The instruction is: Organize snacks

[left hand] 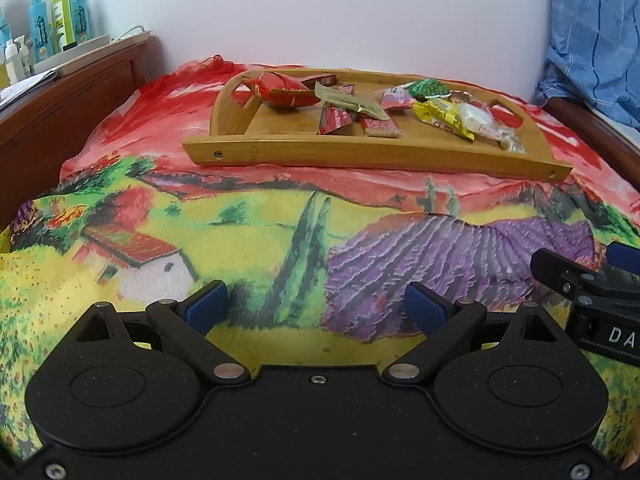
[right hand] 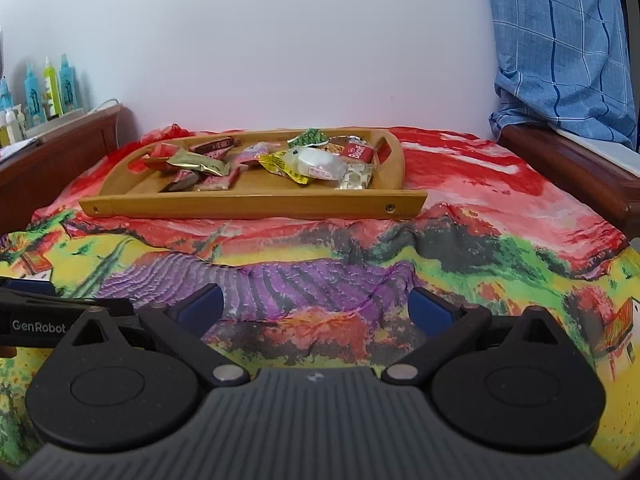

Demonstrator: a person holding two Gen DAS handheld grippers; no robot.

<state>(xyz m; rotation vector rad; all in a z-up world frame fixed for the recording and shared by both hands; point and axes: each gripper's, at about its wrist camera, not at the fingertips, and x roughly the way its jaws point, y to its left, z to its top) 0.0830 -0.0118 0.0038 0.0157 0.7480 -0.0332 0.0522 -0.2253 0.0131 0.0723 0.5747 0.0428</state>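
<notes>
A wooden tray (left hand: pixel 360 154) (right hand: pixel 248 202) rests at the far end of a painted landscape cloth. Several wrapped snacks lie in it: a red bag (left hand: pixel 286 90), a gold sachet (left hand: pixel 350 102) (right hand: pixel 196 163), small red packets (left hand: pixel 336 118), a yellow packet (left hand: pixel 442 116) (right hand: pixel 282 166), a white wrapped cake (left hand: pixel 478 118) (right hand: pixel 316 164), a green packet (left hand: pixel 428 88) (right hand: pixel 310 137) and a red biscuit pack (right hand: pixel 357 152). My left gripper (left hand: pixel 318 304) is open, low over the cloth, well short of the tray. My right gripper (right hand: pixel 316 306) is open too, empty, beside the left one.
A dark wooden bed frame (left hand: pixel 68 96) (right hand: pixel 560 160) borders both sides. Bottles (left hand: pixel 56 16) (right hand: pixel 46 88) stand on a white tray at the far left. Blue checked fabric (left hand: pixel 592 40) (right hand: pixel 560 48) hangs at the far right. A white wall is behind the tray.
</notes>
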